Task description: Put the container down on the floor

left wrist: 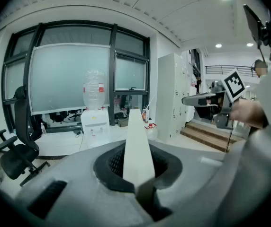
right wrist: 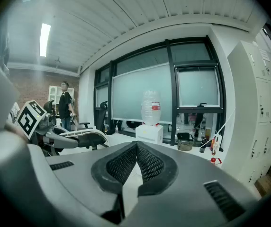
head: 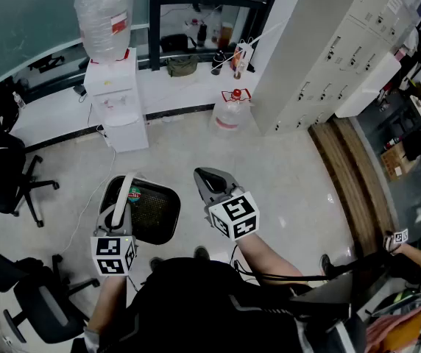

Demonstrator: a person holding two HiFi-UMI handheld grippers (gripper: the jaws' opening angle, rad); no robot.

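— Where was the container in relation to the fingers?

— The black mesh container lay just under and beside the left gripper, its open mouth turned up to the head camera, with something green and red inside. The left fingers were drawn in narrow and pinched a white strip. It stood up between the pads and stuck out past the tips. From above, that strip arched over the container's left rim, so it looked like its handle.

— Was it down on the floor?

— I couldn't tell. It showed against the pale floor, just ahead of the person's shoes, but no view settled whether it touched or hung.

— And the other side?

— The right gripper was just to the right of the container and apart from it. Its fingers were pressed together at the tips with nothing between them.

— What stood around?

— A cable trailed over the floor past the container's left side towards a white water dispenser at the far wall, with a big bottle on top. A second bottle stood on the floor beside grey lockers. Black office chairs were off to the left, well apart from the container.
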